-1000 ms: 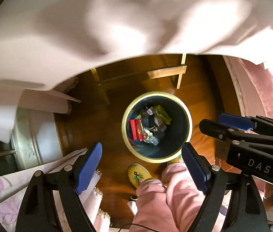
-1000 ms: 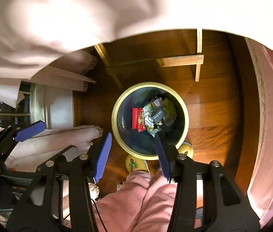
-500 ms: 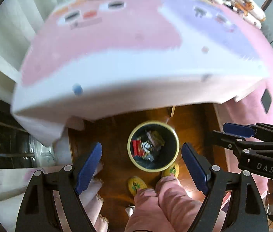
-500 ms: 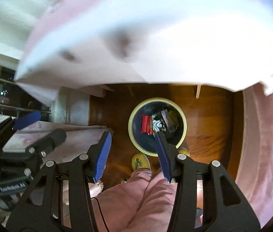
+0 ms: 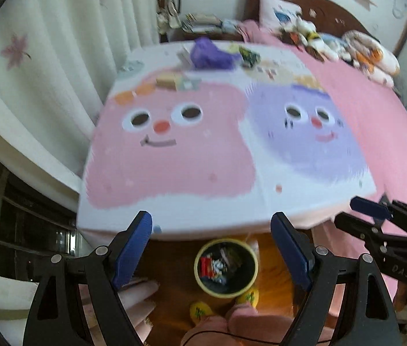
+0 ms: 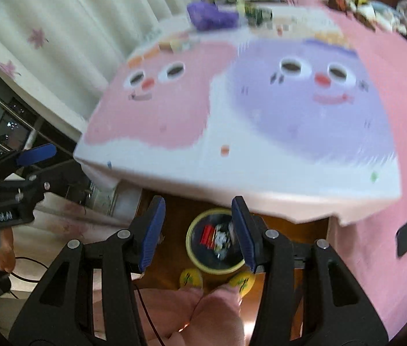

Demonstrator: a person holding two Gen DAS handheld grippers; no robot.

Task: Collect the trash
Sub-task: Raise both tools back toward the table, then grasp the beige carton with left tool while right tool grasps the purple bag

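Note:
A dark trash bin (image 5: pixel 252 281) with a yellow rim stands on the wood floor below the table edge, holding wrappers; it also shows in the right wrist view (image 6: pixel 193 252). My left gripper (image 5: pixel 213 249) is open and empty, high above the bin. My right gripper (image 6: pixel 199 226) is open and empty too. On the far side of the table lie a purple bag (image 5: pixel 212 53), a green wrapper (image 5: pixel 249 54) and small packets (image 5: pixel 179 82); the purple bag (image 6: pixel 210 16) also shows in the right wrist view. The views are blurred.
A table with a pink and purple cartoon cloth (image 5: pixel 218 144) fills the middle. White curtains (image 5: pixel 59 43) hang at the left. A bed with a pink cover (image 5: pixel 376 101) lies to the right. My yellow slippers (image 5: pixel 200 311) stand by the bin.
Both grippers have risen from just above the bin to above table height, tilting up. The table top and far trash have come into view. Both stay open.

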